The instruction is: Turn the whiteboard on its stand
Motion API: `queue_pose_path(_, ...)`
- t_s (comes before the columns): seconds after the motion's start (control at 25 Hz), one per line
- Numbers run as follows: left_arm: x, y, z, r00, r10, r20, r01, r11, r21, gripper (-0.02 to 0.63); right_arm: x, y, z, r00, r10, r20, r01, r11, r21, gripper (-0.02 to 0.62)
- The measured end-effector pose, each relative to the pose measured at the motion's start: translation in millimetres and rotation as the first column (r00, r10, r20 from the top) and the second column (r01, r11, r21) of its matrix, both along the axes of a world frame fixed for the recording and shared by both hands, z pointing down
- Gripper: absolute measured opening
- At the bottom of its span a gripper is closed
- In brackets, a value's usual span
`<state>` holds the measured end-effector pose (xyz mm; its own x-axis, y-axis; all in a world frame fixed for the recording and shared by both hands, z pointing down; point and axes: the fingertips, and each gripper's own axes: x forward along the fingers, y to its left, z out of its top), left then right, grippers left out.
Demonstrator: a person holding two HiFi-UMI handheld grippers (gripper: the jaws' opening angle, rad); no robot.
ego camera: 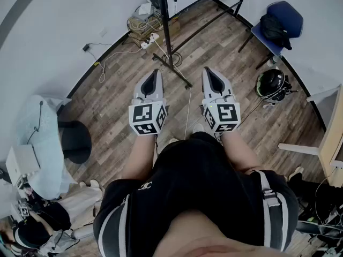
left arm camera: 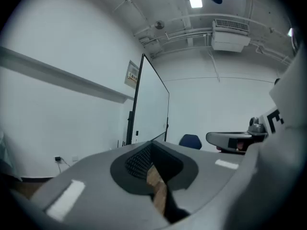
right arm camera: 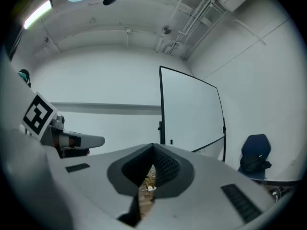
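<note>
The whiteboard point(right arm camera: 192, 114) stands upright on its black stand point(ego camera: 162, 15) ahead of me, its white face framed in black; the left gripper view shows the whiteboard point(left arm camera: 151, 104) at a steep angle. The stand's foot bar point(ego camera: 174, 71) lies on the wood floor between the two grippers. My left gripper point(ego camera: 154, 71) is shut and holds nothing; its tips point(left arm camera: 152, 143) meet. My right gripper point(ego camera: 208, 69) is also shut and holds nothing, with its tips point(right arm camera: 153, 145) together. Both point at the stand from a short distance and touch nothing.
A blue chair point(ego camera: 278, 23) with a black bag stands at the back right, and a dark helmet point(ego camera: 270, 83) lies on the floor near it. Cables and a power strip point(ego camera: 144, 28) sit by the wall behind the stand. A black stool point(ego camera: 75, 141) and a cloth-covered table point(ego camera: 37, 138) are at the left.
</note>
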<state>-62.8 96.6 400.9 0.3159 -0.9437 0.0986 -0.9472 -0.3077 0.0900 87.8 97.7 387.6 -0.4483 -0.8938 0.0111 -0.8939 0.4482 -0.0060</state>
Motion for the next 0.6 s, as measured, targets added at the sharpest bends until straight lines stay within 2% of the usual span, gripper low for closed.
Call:
queue_pose_path(0.24, 13.7, 2.8, -4.2, 1.000, -0.002, 0.007, 0.002, 1.000, -0.023, 0.009, 10.5, -6.7, -6.1, 1.000, -0.007, 0.008, 0.007, 1.000, -0.014, 0.005)
queue_pose_path(0.6, 16.8, -21.3, -4.9, 1.000, -0.011, 0.028, 0.012, 0.999, -0.036, 0.009, 9.4, -36.7, 0.0, 0.998, -0.036, 0.057, 0.039, 0.998, -0.050, 0.005)
